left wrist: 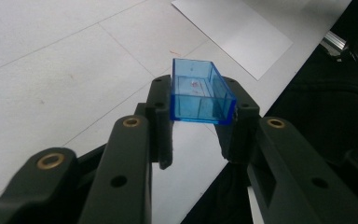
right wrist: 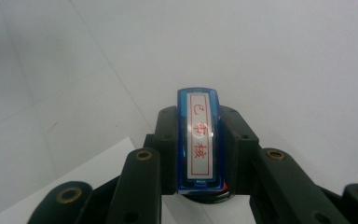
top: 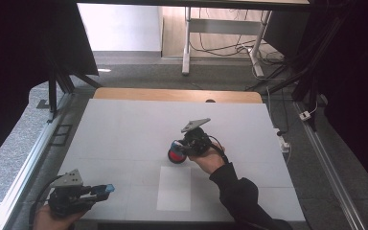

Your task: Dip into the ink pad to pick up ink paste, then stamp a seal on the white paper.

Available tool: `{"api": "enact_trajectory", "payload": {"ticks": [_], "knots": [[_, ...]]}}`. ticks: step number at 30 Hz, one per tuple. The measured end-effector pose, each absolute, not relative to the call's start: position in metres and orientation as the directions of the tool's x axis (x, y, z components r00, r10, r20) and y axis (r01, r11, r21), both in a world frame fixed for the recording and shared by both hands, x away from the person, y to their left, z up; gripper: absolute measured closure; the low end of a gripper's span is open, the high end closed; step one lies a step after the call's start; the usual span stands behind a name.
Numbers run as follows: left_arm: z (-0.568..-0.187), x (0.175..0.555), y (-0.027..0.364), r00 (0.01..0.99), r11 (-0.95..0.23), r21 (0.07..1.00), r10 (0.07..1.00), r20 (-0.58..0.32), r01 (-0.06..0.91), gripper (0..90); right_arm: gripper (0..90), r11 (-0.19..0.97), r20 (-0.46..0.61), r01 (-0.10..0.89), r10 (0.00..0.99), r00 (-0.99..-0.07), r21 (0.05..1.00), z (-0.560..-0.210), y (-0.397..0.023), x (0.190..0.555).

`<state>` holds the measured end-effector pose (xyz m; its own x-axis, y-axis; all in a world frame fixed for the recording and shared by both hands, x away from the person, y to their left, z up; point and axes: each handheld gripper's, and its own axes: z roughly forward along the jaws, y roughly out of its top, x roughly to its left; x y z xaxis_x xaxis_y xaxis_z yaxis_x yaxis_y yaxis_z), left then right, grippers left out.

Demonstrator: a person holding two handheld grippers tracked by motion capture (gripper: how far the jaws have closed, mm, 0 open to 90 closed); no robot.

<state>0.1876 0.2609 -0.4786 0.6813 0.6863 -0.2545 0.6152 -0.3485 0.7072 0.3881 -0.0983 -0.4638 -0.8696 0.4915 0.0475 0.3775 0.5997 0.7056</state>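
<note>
Near the table's front left corner, the left gripper [top: 106, 189] lies level, clamped on a clear blue cap [left wrist: 199, 91] (open side up). Mid-table, the right gripper [top: 178, 148] points left, jaws clamped on a blue stamp [right wrist: 200, 140] between them.

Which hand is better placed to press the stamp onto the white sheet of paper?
Right. The right gripper has its fingers shut on the stamp, just beyond the sheet's far edge. The left gripper holds only the clear blue cap, well left of the sheet.
</note>
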Motion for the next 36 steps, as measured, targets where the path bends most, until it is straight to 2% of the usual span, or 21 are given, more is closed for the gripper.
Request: {"api": "enact_trajectory", "payload": {"ticks": [8,36], "knots": [[-0.479,0.187,0.261,0.682,-0.346,0.709,0.685,-0.256,0.614,68.2,71.0,0.606,0.039,0.333,0.446,-0.894,0.723,-0.454,-0.101,0.374],[-0.478,0.188,0.262,0.679,-0.34,0.711,0.686,-0.26,0.616,68.2,71.0,0.595,0.071,0.292,0.367,-0.928,0.749,-0.437,-0.108,0.337]]}}
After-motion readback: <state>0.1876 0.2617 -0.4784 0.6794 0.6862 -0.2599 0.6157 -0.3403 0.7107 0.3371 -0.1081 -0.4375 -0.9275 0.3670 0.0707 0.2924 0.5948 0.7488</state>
